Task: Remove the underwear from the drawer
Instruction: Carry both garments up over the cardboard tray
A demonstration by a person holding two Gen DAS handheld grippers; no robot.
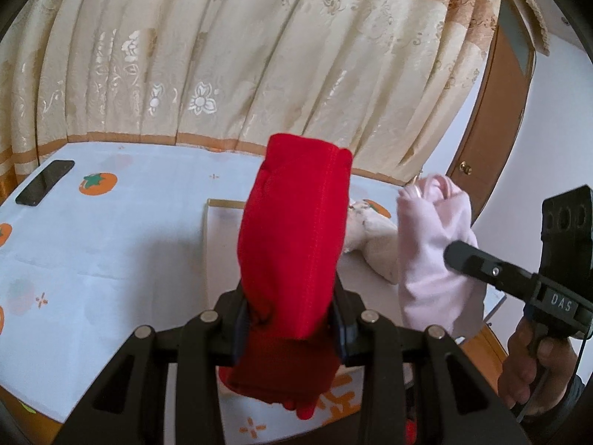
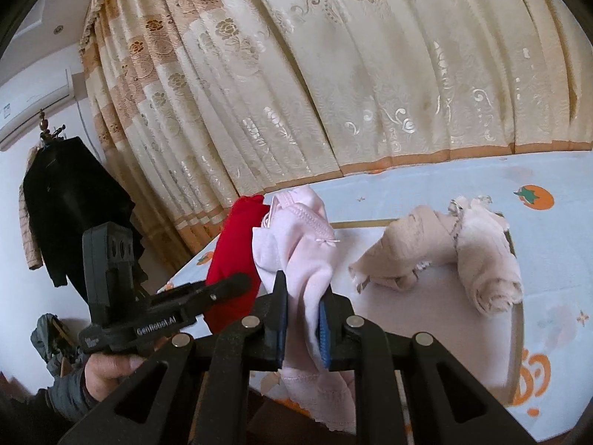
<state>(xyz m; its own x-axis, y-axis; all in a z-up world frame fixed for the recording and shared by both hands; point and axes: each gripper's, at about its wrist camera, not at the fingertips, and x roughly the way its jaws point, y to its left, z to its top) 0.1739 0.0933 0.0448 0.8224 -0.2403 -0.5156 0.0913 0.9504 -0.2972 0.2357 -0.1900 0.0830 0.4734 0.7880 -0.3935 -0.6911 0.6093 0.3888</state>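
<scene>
The left gripper (image 1: pixel 292 324) is seen nearest in the left wrist view, its fingers (image 1: pixel 339 328) pinching a folded red underwear (image 1: pixel 296 244) that stands up from between them, with a darker fold hanging below. In the right wrist view the right gripper (image 2: pixel 302 324) is seen with its blue-padded fingers (image 2: pixel 324 330) pressed onto a pale pink underwear (image 2: pixel 300 259), which rises above the pads and trails down beneath them. Both garments are held up in the air, clear of the surface below, the red one to the left of the pink one. A hand (image 1: pixel 533 367) is noted on the right gripper's handle, and another hand (image 2: pixel 107 371), with a grey sleeve, on the left gripper's handle.

Below and beyond the grippers a surface covered by a light blue cloth (image 1: pixel 111 244) printed with orange fruit is observed; whether it is a bench or a bed cannot be told. On it lies a shallow pale tray (image 2: pixel 426 296) holding two rolled beige garments (image 2: pixel 485 259). A black phone (image 1: pixel 44 181) lies at the far left of the cloth. Behind everything hangs a cream patterned curtain (image 1: pixel 259 55). A dark coat (image 2: pixel 70 207) is hung at the wall, below an air conditioner (image 2: pixel 33 104), and a wooden door (image 1: pixel 496 111) is seen on the right
</scene>
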